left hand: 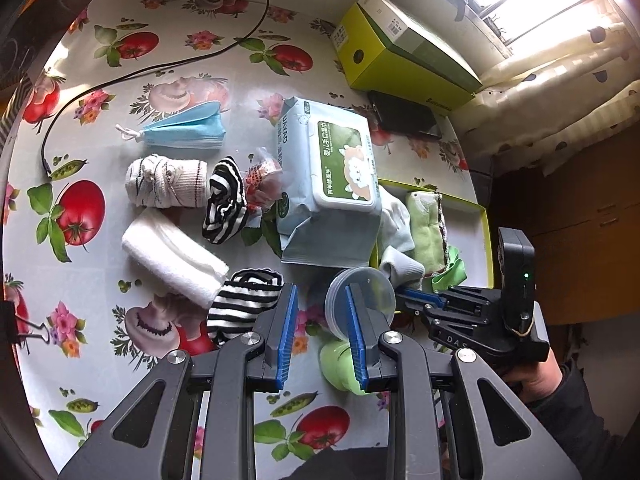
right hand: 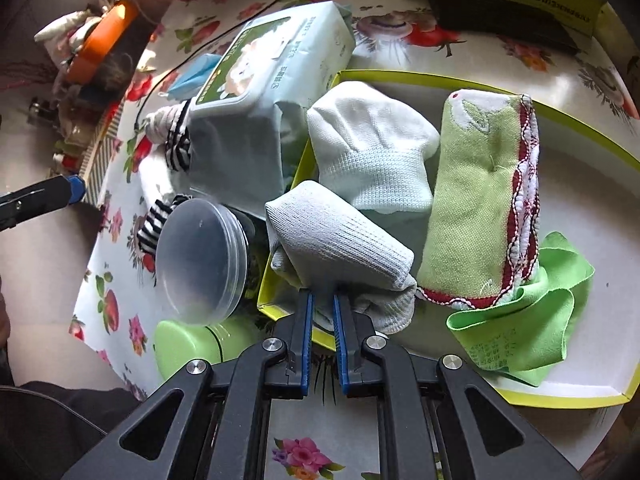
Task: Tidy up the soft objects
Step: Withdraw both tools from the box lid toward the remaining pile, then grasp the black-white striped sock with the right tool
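My right gripper (right hand: 322, 298) is shut on the cuff of a grey sock (right hand: 340, 240), which lies over the near-left rim of the yellow-edged box tray (right hand: 580, 400). In the tray are a white sock (right hand: 368, 148), a folded green towel (right hand: 476, 208) and a green cloth (right hand: 528, 312). My left gripper (left hand: 320, 292) hangs open over the tablecloth with nothing between its pads. Just left of it lies a striped sock (left hand: 244, 304). Further out are a white folded towel (left hand: 172, 260), a rolled sock (left hand: 166, 182), another striped sock (left hand: 224, 200) and blue masks (left hand: 188, 128).
A wet-wipes pack (left hand: 328, 184) leans on the tray's left edge. A clear lidded jar (left hand: 364, 300) and a green cup (left hand: 340, 364) stand by my left gripper's right finger. A yellow-green shoebox (left hand: 400, 52), a black case (left hand: 404, 114) and a black cable (left hand: 160, 68) lie at the back.
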{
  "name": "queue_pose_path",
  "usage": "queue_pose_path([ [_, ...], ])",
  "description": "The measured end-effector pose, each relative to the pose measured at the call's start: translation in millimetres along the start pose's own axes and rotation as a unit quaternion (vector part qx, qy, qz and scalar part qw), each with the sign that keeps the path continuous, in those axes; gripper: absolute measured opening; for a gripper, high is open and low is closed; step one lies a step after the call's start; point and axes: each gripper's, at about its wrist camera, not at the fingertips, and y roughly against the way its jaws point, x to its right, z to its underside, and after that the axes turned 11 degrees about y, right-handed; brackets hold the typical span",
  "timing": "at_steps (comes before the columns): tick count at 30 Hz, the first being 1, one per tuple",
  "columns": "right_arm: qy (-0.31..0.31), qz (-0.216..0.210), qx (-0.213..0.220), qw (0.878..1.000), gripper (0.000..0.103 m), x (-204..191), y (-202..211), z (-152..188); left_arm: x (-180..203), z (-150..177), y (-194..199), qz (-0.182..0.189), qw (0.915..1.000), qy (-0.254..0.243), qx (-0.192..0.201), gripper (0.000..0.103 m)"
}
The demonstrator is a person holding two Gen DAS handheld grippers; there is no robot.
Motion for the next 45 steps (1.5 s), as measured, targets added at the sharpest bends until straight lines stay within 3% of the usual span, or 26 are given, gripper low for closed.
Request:
queue_pose_path([
  [5,0.008,0.013,-0.005,1.000,0.011,-2.7,10.6,-1.4,-3.5,2.0,-0.8,-0.002,1.0000,-0.001,0.002,0.025],
  [7,0.002,0.028,0.006,1.000,0.019,-6.8,20.3,0.5,-4.2,2.2,0.7,-0.011,0.9998,-0.009,0.010,0.025],
  [9,-0.008,0.037,0.020,0.999,0.034,-10.1,30.0,3.9,-5.5,1.9,2.1,-0.015,0.9998,-0.010,0.012,0.025],
  [12,-0.023,0.057,0.039,0.997,0.044,-15.2,44.2,9.6,-5.8,2.9,4.2,-0.034,0.9986,-0.028,0.027,0.025],
  [18,-0.049,0.077,0.075,0.993,0.050,-25.0,72.2,14.2,-15.1,8.2,9.3,-0.055,0.9967,-0.034,0.048,0.025],
  [26,-0.032,0.078,0.107,0.991,0.054,-56.6,92.9,2.3,-42.1,13.0,26.8,-0.079,0.9940,-0.014,0.074,0.025],
  [35,0.011,0.064,0.100,0.993,0.055,-99.1,87.0,-11.4,-78.6,24.1,36.2,-0.075,0.9943,0.031,0.068,0.025],
  [45,0.042,0.058,0.094,0.993,0.055,-129.7,85.3,-25.9,-89.6,25.1,43.7,-0.055,0.9946,0.053,0.070,0.025],
])
